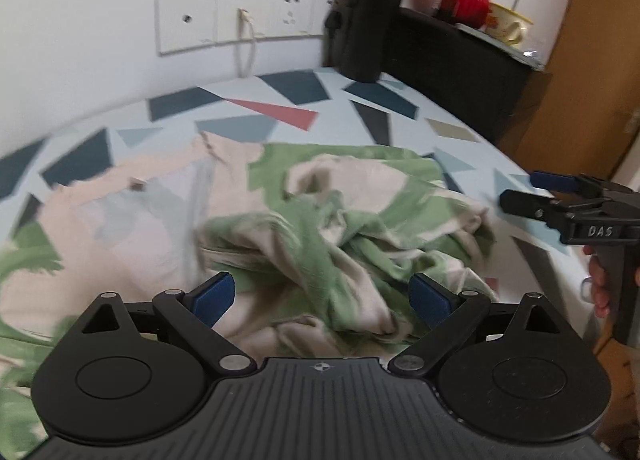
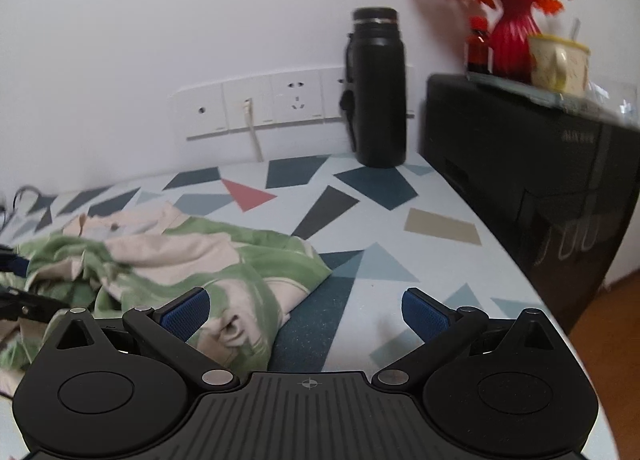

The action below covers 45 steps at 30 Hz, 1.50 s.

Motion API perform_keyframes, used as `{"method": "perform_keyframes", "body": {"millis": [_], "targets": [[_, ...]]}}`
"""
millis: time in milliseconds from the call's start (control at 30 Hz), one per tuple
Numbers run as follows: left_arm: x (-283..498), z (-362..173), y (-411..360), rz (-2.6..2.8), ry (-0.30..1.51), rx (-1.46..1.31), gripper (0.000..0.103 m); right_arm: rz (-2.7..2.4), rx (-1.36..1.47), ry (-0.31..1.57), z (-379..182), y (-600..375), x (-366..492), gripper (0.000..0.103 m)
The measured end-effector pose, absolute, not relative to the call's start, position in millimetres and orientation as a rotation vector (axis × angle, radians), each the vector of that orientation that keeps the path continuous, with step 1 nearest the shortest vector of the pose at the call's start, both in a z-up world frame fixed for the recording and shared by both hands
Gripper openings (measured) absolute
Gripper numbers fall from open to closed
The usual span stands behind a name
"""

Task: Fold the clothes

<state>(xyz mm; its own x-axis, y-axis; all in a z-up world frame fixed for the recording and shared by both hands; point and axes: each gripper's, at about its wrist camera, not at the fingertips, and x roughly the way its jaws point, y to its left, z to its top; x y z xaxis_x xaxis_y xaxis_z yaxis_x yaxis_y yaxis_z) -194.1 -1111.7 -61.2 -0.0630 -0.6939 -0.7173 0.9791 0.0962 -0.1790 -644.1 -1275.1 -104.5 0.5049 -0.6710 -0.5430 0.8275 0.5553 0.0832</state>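
Your left hand-held gripper (image 1: 322, 298) hangs over the middle of the crumpled garment (image 1: 256, 228), its blue pads spread wide with nothing between them, and the green-and-cream cloth lies bunched directly ahead of and beneath those fingers on the patterned surface (image 1: 280, 100). Your right hand-held gripper (image 2: 306, 312) is likewise spread and empty; the garment's near edge sits just beside its left finger, while bare surface lies ahead and to its right. The main risk is grabbing into the heap: if you close the left one where it now hangs, you will likely pinch several layers at once and drag the whole bundle instead of opening it, so the fold would start from a twisted lump. No hem or corner can be clearly told apart in the tangle, so look for one first. Closing the right one here may catch only a thin fringe that slips out under tension. The black flask (image 2: 376, 88) stands well ahead of the right hand-held gripper near the wall; a wide sweep of cloth could topple it.
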Motion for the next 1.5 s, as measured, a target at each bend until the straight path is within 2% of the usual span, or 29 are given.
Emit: {"method": "perform_keyframes", "body": {"millis": [33,67,100,133,167,200,267,467,567,700,800,867,900,933,1000,1033,1167,1300,1367,1500], "targets": [[-193.5,-63.9,-1111.0,-1.471,0.808,0.448,0.087,-0.929,0.326,0.497,-102.9,-1271.4,-642.1,0.102],[-192.5,-66.1,-1110.0,-1.484,0.824,0.433,0.062,-0.926,0.294,0.500,-100.6,-1267.8,-640.5,0.102],[-191.3,-67.4,-1108.5,-1.472,0.826,0.428,0.049,-0.920,0.266,0.499,-98.4,-1264.6,-639.6,0.102],[-190.0,-68.6,-1107.0,-1.457,0.826,0.424,0.045,-0.908,0.260,0.498,-95.6,-1263.8,-639.3,0.102],[-188.2,-67.8,-1104.7,-1.443,0.813,0.416,0.031,-0.897,0.255,0.496,-92.7,-1263.0,-639.1,0.102],[-185.6,-65.4,-1102.0,-1.434,0.802,0.404,0.023,-0.885,0.251,0.495,-89.9,-1262.2,-638.8,0.102],[-178.8,-51.0,-1091.8,-1.419,0.757,0.355,0.018,-0.848,0.286,0.470,-84.4,-1264.4,-642.4,0.102],[-157.3,7.9,-1060.7,-1.391,0.567,0.238,0.017,-0.794,0.299,0.484,-86.2,-1269.5,-638.2,0.101],[-149.5,21.4,-1052.7,-1.373,0.521,0.226,0.017,-0.761,0.253,0.544,-97.6,-1265.2,-622.7,0.094],[-146.3,10.9,-1046.9,-1.362,0.533,0.260,0.017,-0.745,0.233,0.603,-111.4,-1263.9,-603.4,0.083],[-139.4,3.4,-1040.3,-1.319,0.517,0.255,0.016,-0.747,0.253,0.632,-120.0,-1268.3,-594.6,0.081],[-130.3,2.8,-1035.7,-1.298,0.517,0.222,0.015,-0.744,0.254,0.654,-124.3,-1270.3,-589.5,0.076],[-125.7,4.0,-1034.3,-1.287,0.510,0.210,0.015,-0.741,0.242,0.665,-125.0,-1269.8,-586.4,0.065],[-121.5,6.7,-1034.2,-1.276,0.499,0.199,0.015,-0.745,0.244,0.659,-122.3,-1270.7,-585.0,0.045],[-113.1,12.4,-1034.3,-1.255,0.475,0.178,0.015,-0.753,0.250,0.646,-116.4,-1272.6,-582.1,0.020],[-108.9,15.2,-1034.4,-1.244,0.464,0.167,0.015,-0.765,0.285,0.601,-110.1,-1275.5,-584.7,0.016],[-97.4,33.3,-1034.0,-1.223,0.377,0.108,0.015,-0.806,0.331,0.444,-84.5,-1277.3,-592.6,0.010],[-93.9,32.3,-1025.6,-1.201,0.307,0.131,0.015,-0.791,0.173,0.529,-84.7,-1258.9,-577.7,0.010],[-90.5,15.2,-1021.7,-1.184,0.335,0.196,0.015,-0.758,0.125,0.601,-94.7,-1248.7,-570.9,0.011],[-74.9,-31.8,-1006.5,-1.161,0.511,0.260,0.015,-0.658,0.115,0.705,-115.4,-1234.4,-567.6,0.010]]}}
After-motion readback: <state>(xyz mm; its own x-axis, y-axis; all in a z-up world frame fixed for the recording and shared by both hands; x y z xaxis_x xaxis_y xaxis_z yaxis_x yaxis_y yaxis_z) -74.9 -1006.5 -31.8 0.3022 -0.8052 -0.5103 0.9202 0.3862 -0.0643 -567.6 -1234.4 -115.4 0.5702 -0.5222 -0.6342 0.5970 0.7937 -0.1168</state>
